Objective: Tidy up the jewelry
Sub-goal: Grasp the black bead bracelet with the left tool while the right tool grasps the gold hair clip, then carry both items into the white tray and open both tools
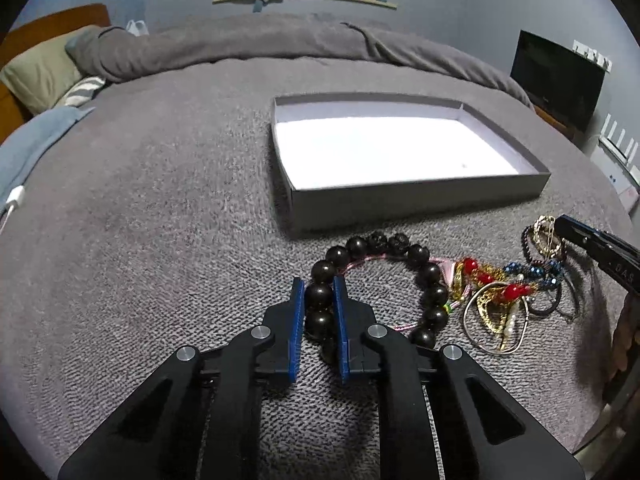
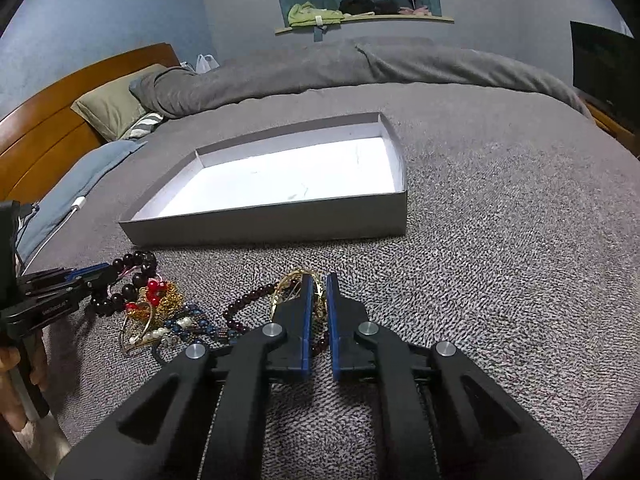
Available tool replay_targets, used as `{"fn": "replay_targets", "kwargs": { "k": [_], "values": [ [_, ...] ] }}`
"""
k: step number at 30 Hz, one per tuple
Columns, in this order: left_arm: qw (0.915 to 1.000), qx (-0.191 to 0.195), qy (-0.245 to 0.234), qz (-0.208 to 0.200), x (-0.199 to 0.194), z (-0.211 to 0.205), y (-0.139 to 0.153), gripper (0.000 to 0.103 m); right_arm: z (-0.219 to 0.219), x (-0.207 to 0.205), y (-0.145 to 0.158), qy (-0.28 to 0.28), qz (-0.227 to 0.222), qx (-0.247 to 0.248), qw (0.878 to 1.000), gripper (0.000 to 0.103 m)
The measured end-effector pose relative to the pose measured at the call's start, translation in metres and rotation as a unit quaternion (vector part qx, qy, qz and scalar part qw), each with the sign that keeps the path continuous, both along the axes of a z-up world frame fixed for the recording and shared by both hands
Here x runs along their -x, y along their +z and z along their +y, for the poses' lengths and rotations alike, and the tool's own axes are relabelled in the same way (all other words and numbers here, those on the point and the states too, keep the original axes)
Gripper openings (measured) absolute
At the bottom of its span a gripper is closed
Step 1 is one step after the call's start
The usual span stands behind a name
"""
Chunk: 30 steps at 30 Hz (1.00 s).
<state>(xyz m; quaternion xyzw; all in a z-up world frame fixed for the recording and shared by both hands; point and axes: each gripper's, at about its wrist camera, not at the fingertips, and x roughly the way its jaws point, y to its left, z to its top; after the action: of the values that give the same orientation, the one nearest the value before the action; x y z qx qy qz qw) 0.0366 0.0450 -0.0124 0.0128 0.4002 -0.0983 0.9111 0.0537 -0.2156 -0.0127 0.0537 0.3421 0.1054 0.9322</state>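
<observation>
A dark wooden bead bracelet (image 1: 424, 272) lies on the grey bed cover in front of an empty grey box (image 1: 400, 200) with a white floor. My left gripper (image 1: 319, 285) is shut on the bracelet's left side, with beads pinched between its blue pads. To the right lies a tangle of jewelry (image 1: 500, 300): gold chains, red beads, blue beads, pearls, thin hoops. In the right wrist view my right gripper (image 2: 319, 280) is shut on a gold bracelet (image 2: 296, 278) at the right end of the pile (image 2: 168, 312), next to a dark red bead string (image 2: 244, 300). The box (image 2: 280, 220) sits just behind.
A rolled grey duvet (image 1: 260, 40) and pillows (image 1: 40, 72) lie at the far side of the bed. A white charger cable (image 2: 60, 224) lies at the left. A black screen (image 1: 556, 76) stands at the right. The wooden headboard (image 2: 60, 120) is on the left.
</observation>
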Motion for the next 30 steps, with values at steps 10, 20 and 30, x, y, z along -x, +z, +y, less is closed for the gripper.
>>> {"fn": "replay_targets", "kwargs": {
  "k": [10, 20, 30],
  "values": [
    [0.996, 0.04, -0.009, -0.079, 0.026, 0.005, 0.031, 0.015, -0.004, 0.02, 0.024, 0.007, -0.07, -0.018, 0.997, 0.007],
    [0.99, 0.057, -0.022, -0.127, 0.028, -0.004, 0.071, 0.015, 0.002, 0.019, 0.049, 0.006, -0.112, -0.004, 0.994, 0.006],
    [0.9838, 0.052, -0.01, -0.171, -0.023, -0.004, 0.109, 0.015, -0.016, -0.037, 0.08, -0.022, -0.13, -0.024, 0.991, 0.007]
  ]
}}
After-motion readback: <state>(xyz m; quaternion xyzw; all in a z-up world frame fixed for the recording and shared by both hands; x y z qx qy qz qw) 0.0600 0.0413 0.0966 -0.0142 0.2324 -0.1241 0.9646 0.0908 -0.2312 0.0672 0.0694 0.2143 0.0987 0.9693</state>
